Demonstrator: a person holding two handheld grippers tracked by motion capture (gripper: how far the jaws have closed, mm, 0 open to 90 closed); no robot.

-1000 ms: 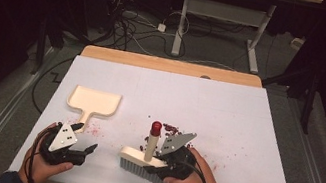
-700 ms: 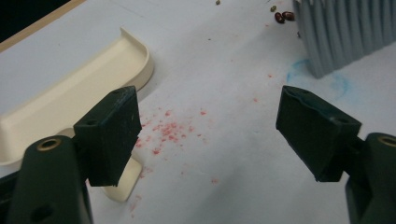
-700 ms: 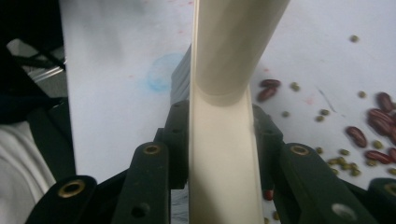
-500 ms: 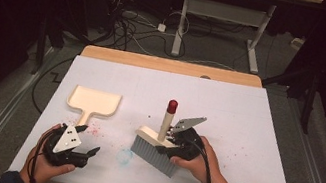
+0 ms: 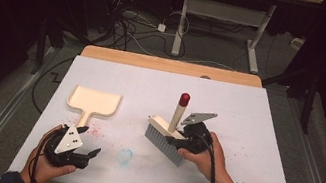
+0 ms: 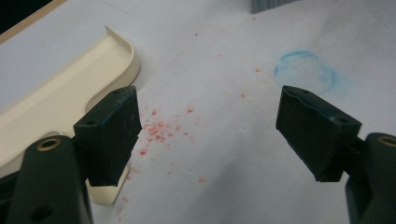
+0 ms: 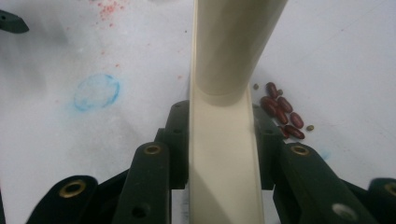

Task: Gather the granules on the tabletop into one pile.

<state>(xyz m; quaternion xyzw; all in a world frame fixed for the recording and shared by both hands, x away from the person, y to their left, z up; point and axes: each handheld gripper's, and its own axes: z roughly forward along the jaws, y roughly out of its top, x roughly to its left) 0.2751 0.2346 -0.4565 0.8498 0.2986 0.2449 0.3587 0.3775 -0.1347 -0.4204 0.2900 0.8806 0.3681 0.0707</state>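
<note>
High view: a white table (image 5: 254, 138) carries a cream dustpan (image 5: 94, 102) at left, handle toward the person. The left gripper (image 5: 88, 145) rests near the front edge, just below the dustpan handle, jaws apart and empty. The right gripper (image 5: 174, 136) holds a cream brush (image 5: 168, 135) right of centre, grey bristles facing front-left and the red-tipped handle rising steeply. A faint blue ring (image 5: 125, 156) is marked on the table between the grippers; red specks (image 5: 98, 130) lie beside the dustpan handle. Left gripper view: jaws wide apart, nothing between them; the dustpan (image 6: 65, 93) sits behind the left jaw, red specks (image 6: 161, 128) and the blue ring (image 6: 306, 74) ahead. Right gripper view: jaws clamped on the brush (image 7: 226, 154) back, one each side; dark red beans (image 7: 282, 114) lie on the table just right of it, the blue ring (image 7: 96, 91) to the left.
</note>
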